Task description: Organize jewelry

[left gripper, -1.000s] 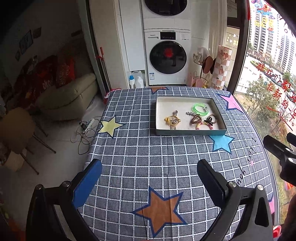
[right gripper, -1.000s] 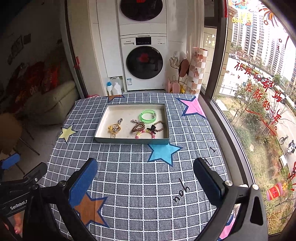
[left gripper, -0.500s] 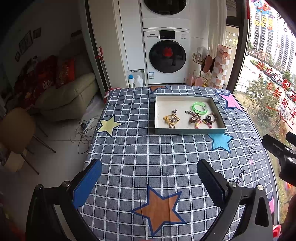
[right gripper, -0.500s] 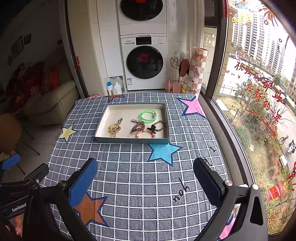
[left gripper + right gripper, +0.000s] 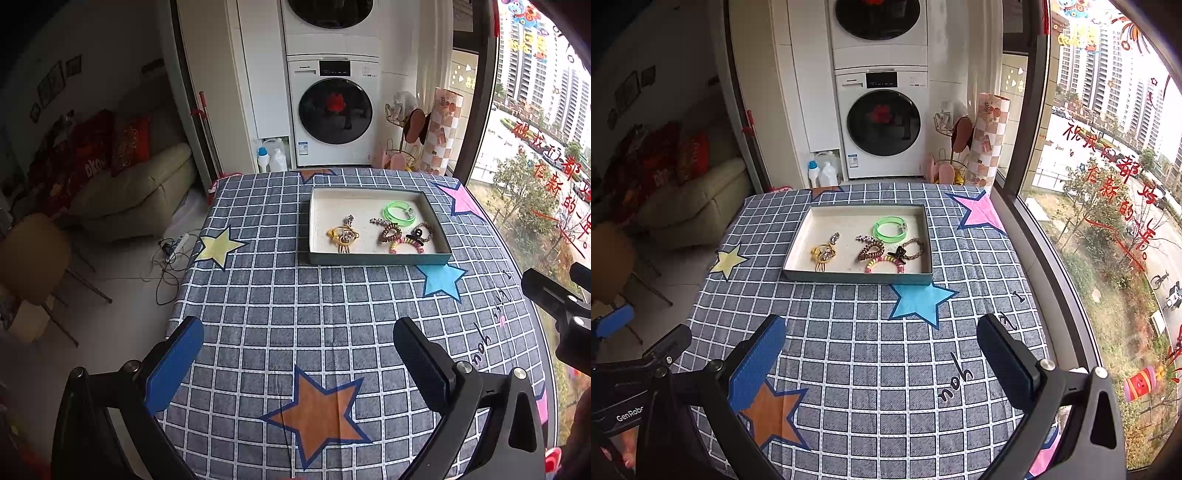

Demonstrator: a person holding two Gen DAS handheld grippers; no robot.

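Checked grey tablecloth (image 5: 332, 314) with coloured stars covers a table beside a large window; stacked washing machines (image 5: 882, 122) stand beyond the far edge. Near that far edge sits a shallow tray (image 5: 798, 251) holding all the visible jewelry: a green bangle (image 5: 889, 229) toward its far right, a gold-coloured cluster (image 5: 823, 254) at left, a brown spiral hair tie (image 5: 868, 252) near the middle, and a braided bracelet (image 5: 914, 248) with a dark claw clip (image 5: 897, 254) and a pastel bead bracelet (image 5: 884, 264) along the near wall. The pieces on the right lie touching or overlapping; the gold cluster lies apart from them.

Progress, as judged from the frames: no loose pieces remain on the cloth, so gathering appears complete — whether further sorting inside the tray is intended cannot be told.

Pose: left gripper (image 5: 299, 354) and right gripper (image 5: 882, 347) both hover over the near half of the table, aimed forward at the tray and well short of it. Each has its jaws spread wide with nothing between the pads — neither carries an item. In the right wrist view, the left gripper's body appears at lower left, placing the two tools side by side.
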